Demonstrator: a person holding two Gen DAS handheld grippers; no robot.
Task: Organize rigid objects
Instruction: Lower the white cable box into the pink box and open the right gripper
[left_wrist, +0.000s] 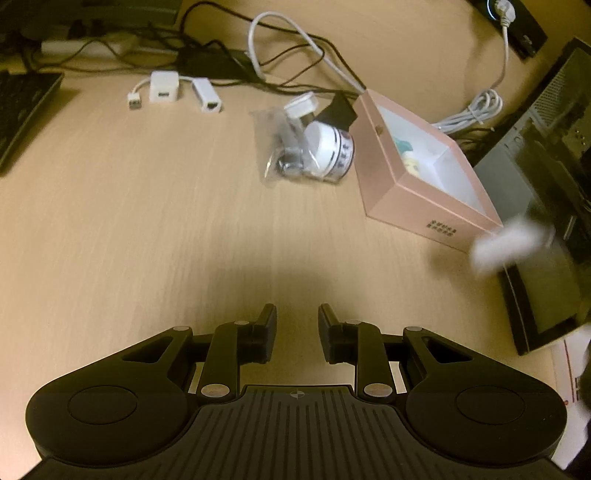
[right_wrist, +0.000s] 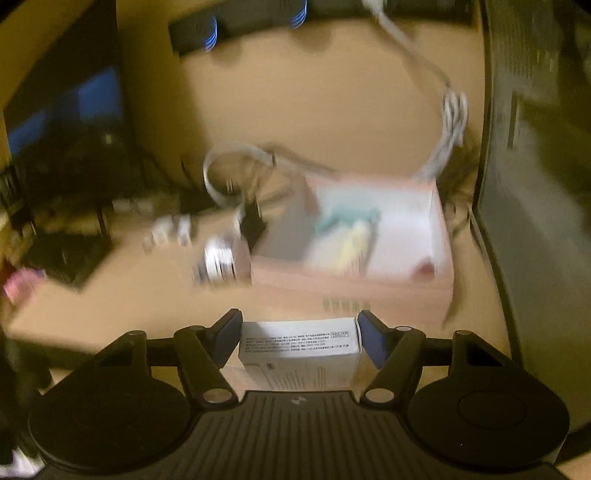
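Between the two fingers of the right gripper (right_wrist: 299, 332) sits one small white carton (right_wrist: 300, 354) with fine print on it, both pads against its ends, so it is clamped there above the desk (right_wrist: 332, 110). Just past it lies one pink box (right_wrist: 351, 291), open on top, white inside, with one teal shape and one yellow shape blurred in it. Left of the pink box, one white jar (right_wrist: 221, 262) lies on its side.

Over bare wood, the left gripper (left_wrist: 297, 325) has its two fingers parted with nothing between them. Farther out from it lie one clear bag (left_wrist: 277, 147) with metal bits against the same jar (left_wrist: 330, 149), then the pink box (left_wrist: 406, 192) touching the jar's right. Three white adapters (left_wrist: 164, 88) sit well apart to the left near one black keyboard (left_wrist: 22, 107). One coiled white cable (left_wrist: 476, 110) lies behind the box. The carton (left_wrist: 509, 240) shows as one white blur at the box's near corner.
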